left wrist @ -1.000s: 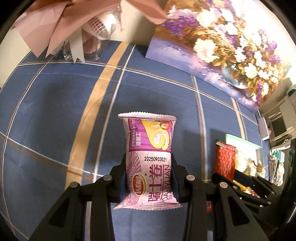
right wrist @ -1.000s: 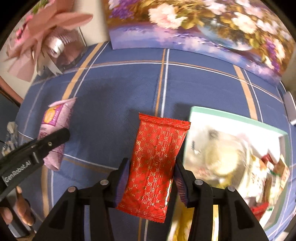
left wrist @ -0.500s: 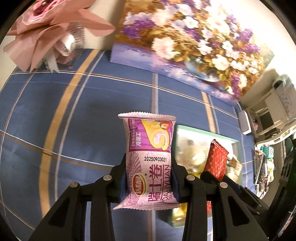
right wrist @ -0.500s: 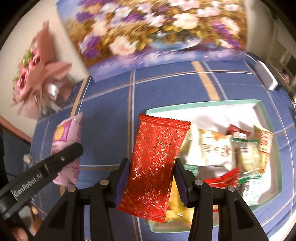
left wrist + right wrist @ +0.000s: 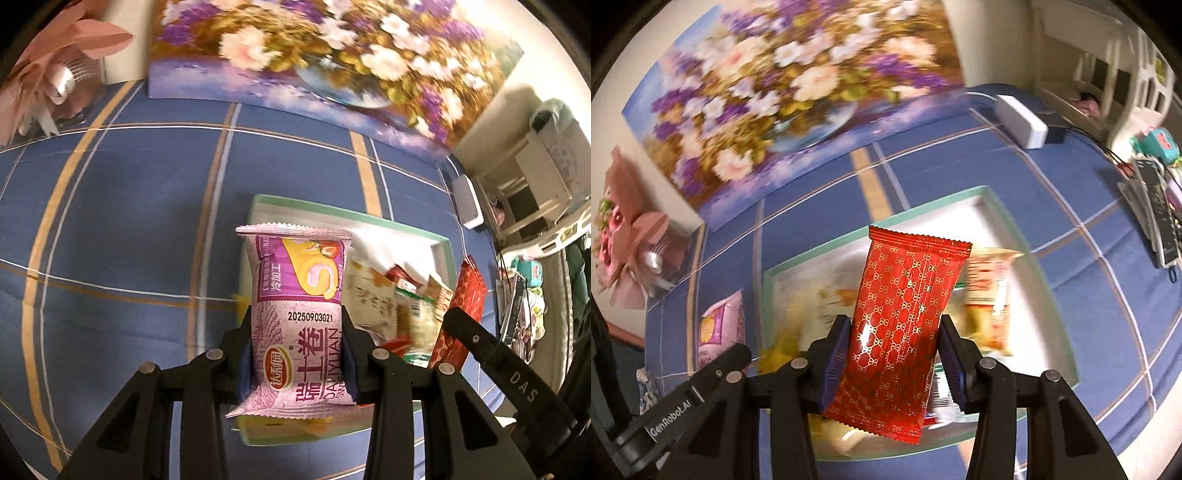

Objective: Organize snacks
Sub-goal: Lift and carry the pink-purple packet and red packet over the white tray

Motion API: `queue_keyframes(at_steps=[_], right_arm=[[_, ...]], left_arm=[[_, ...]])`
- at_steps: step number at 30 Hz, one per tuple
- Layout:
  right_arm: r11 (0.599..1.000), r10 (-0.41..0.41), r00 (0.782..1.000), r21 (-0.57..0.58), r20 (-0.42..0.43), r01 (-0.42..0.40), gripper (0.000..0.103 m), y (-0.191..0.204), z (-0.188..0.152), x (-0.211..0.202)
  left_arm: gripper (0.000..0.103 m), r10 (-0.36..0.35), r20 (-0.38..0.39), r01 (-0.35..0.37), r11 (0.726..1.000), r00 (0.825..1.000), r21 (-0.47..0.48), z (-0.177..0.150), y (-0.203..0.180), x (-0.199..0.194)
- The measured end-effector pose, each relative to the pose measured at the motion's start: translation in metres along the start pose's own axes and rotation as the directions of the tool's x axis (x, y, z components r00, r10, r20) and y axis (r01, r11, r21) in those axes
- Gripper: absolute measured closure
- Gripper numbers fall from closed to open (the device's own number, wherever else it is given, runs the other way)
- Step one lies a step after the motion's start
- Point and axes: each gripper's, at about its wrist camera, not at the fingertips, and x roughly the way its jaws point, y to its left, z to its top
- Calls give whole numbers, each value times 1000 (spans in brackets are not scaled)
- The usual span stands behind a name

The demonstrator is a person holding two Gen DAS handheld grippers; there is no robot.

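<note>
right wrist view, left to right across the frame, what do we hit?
Pink bouquet → pink snack packet held by the left gripper → red snack packet clamped in the right gripper → green-rimmed tray, its right side → white power strip → clutter at the table edge.

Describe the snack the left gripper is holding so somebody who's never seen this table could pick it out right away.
On the blue plaid tablecloth sits a green-rimmed tray of mixed snacks. Above its near left end, the left gripper clamps a pink and purple packet, held upright. Unlike the red gold-patterned packet in the right gripper, it shows a swirled cake roll picture and a printed date code.
</note>
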Motion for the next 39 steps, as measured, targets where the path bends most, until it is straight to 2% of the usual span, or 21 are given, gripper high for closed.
queue_keyframes(at_steps=[5, 10, 21, 39], right_arm=[[998, 0, 1000, 55, -10, 0, 53, -30, 6, -1], [998, -19, 999, 63, -25, 21, 53, -46, 8, 0], [1000, 3, 998, 24, -59, -1, 53, -41, 5, 7], [1000, 6, 998, -15, -66, -7, 53, -33, 2, 7]], left_arm=[[63, 19, 13, -19, 1000, 1000, 23, -8, -24, 6], [62, 49, 14, -50, 998, 999, 48, -14, -42, 15], [62, 74, 10, -74, 993, 997, 91, -21, -64, 29], [61, 94, 1, -93, 989, 996, 115, -21, -70, 32]])
